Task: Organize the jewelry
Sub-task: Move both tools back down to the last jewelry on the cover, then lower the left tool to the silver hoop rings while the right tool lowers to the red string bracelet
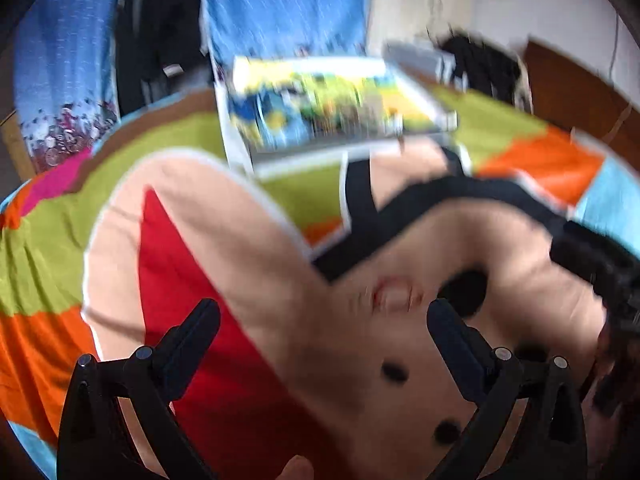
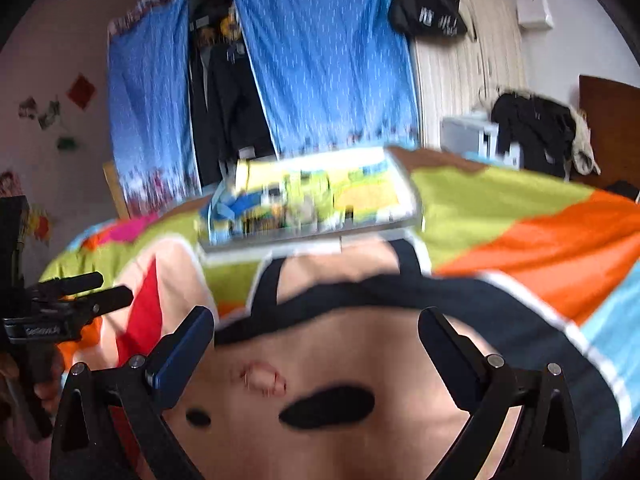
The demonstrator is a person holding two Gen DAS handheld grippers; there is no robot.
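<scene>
Left gripper (image 1: pixel 323 320) spread wide with nothing between its jaws, hanging over the peach and red cartoon print of the bedspread (image 1: pixel 56 248); right gripper (image 2: pixel 316 326) likewise wide apart and holding nothing, above the peach area with black oval marks. Both views smeared by motion. Between the fingers in each view, a small reddish ring-shaped mark (image 1: pixel 394 294) on the peach cloth, too blurred to tell whether printed or a separate thing. Further out, past the black printed outline, a flat rectangular tray (image 1: pixel 340 108) with a white rim, set toward the far edge of the bed, roughly midway along it; long axis running across the view, parallel to that far edge, slightly tilted in the left wrist view with its right end lower. Contents of the tray a blur of yellow, green and blue, no single piece of jewelry distinguishable. At the left edge of the right wrist view, the other gripper seen from the side, in a hand (image 2: pixel 44 390). Behind the bed, blue curtains (image 2: pixel 320 64) with dark clothes hanging between them, a black bag (image 2: pixel 428 4) on the wall, a white cabinet (image 2: pixel 472 136) draped with dark clothing toward the right
</scene>
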